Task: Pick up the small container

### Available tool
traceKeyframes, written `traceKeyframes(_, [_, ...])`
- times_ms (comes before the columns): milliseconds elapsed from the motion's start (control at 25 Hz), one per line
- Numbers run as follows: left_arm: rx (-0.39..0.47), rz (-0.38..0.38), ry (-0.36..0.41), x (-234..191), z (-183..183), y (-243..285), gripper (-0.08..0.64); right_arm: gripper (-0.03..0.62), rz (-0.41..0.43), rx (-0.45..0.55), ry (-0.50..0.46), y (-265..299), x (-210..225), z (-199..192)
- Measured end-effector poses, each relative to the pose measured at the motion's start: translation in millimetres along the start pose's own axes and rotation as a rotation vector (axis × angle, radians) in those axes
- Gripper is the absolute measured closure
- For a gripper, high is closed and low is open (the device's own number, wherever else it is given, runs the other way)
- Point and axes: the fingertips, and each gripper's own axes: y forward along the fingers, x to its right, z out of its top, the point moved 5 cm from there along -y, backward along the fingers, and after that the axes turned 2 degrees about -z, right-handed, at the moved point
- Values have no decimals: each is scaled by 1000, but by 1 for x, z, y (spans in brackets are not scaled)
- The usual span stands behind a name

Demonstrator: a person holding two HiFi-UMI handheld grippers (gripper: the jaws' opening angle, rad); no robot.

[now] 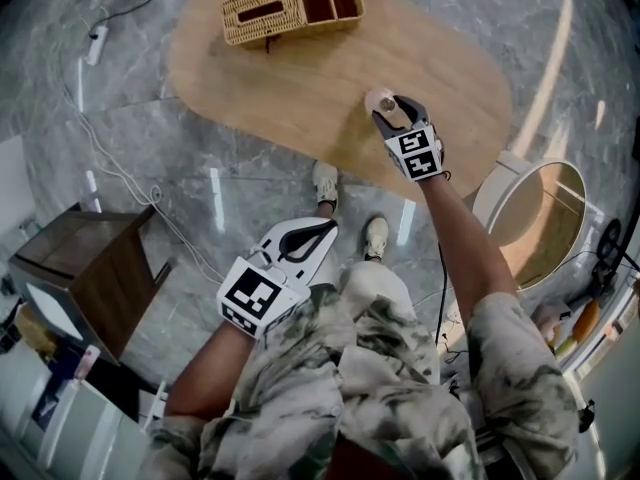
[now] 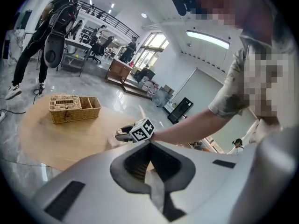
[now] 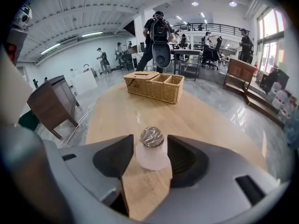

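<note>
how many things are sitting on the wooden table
2: the wicker basket at the far end, and the small container near the front edge, between the right gripper's jaws.

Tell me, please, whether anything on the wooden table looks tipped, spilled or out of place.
Nothing stands out. The small container stands upright on the table between the open fingers of the right gripper, and the wicker basket sits level at the far end.

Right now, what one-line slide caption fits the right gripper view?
Open right tongs straddle the small translucent container on the wooden table, wicker basket behind.
</note>
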Motion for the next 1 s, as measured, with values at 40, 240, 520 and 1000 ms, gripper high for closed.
traceKeyframes(40, [0,0,2,-1,0,0,538,351,-4,1,0,2,0,-1])
traceKeyframes(240, [-6,1,-9,-5,-3,0,538,370,-22,7,4,9,2,-3])
traceKeyframes(520, [-10,4,-6,-10,-10,-5,538,422,-54,24,-2,13,0,-3])
traceKeyframes(1000, [-16,-3,10,-7,-12,-9,538,431,-52,13,45,7,3,0])
